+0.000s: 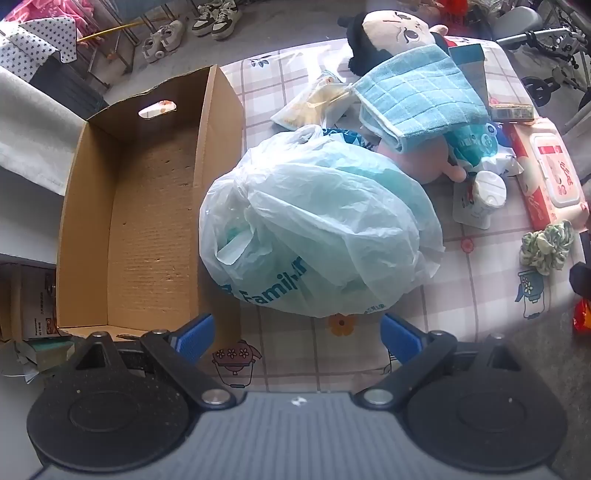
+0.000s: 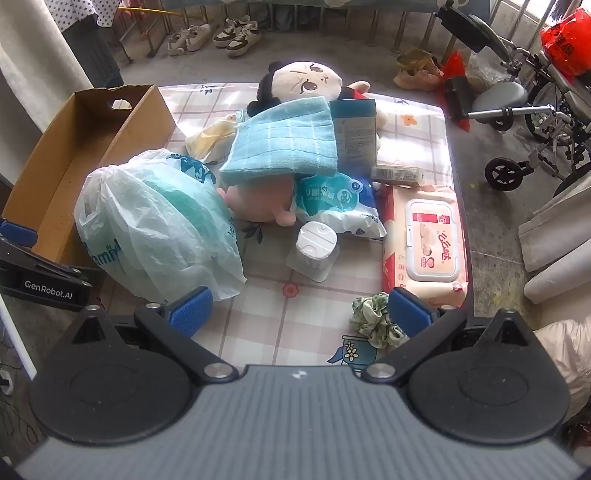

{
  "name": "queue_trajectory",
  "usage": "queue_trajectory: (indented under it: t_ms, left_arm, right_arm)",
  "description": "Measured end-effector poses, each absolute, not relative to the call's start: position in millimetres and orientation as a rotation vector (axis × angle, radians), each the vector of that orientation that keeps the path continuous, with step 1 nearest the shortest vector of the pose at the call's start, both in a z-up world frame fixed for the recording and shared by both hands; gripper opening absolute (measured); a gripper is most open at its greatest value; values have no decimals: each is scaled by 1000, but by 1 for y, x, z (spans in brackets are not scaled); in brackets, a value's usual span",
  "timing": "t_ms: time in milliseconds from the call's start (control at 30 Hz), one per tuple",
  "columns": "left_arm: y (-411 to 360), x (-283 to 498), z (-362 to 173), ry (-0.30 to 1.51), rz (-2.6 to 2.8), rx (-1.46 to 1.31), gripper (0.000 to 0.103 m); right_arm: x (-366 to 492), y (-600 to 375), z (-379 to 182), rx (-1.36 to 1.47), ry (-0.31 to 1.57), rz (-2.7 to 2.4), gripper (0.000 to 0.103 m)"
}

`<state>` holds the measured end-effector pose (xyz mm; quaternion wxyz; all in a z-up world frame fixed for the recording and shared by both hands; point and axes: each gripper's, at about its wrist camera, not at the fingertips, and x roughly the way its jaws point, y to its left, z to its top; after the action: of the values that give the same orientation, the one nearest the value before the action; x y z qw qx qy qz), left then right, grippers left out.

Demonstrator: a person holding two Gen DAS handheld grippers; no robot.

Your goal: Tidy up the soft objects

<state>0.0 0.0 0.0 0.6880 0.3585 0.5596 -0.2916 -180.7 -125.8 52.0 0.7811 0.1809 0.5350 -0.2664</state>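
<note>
A puffy pale green plastic bag lies on the checked tablecloth beside an empty cardboard box. Behind it a plush doll lies under a folded blue towel. A green scrunchie sits near the table's front right. My left gripper hovers open just in front of the bag, nothing between its pads. My right gripper is open above the cloth, its right pad next to the scrunchie.
A pink wet-wipes pack, a white round-capped pouch, a blue-white packet, a teal carton and a yellowish packet crowd the table. Shoes and a wheelchair stand on the floor beyond.
</note>
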Motion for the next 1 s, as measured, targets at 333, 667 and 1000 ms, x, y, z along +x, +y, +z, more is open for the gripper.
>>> queue_trajectory:
  t_ms: [333, 667, 1000]
  left_arm:
    - [-1, -6, -1, 1253, -654, 811, 97]
    - [-1, -1, -7, 1265, -662, 808, 97]
    - [0, 0, -7, 1263, -663, 811, 97]
  right_arm:
    - [-180, -126, 51, 390, 1157, -577, 102]
    - [-179, -125, 48, 391, 1161, -580, 102]
    - [-177, -125, 43, 406, 1163, -579, 102]
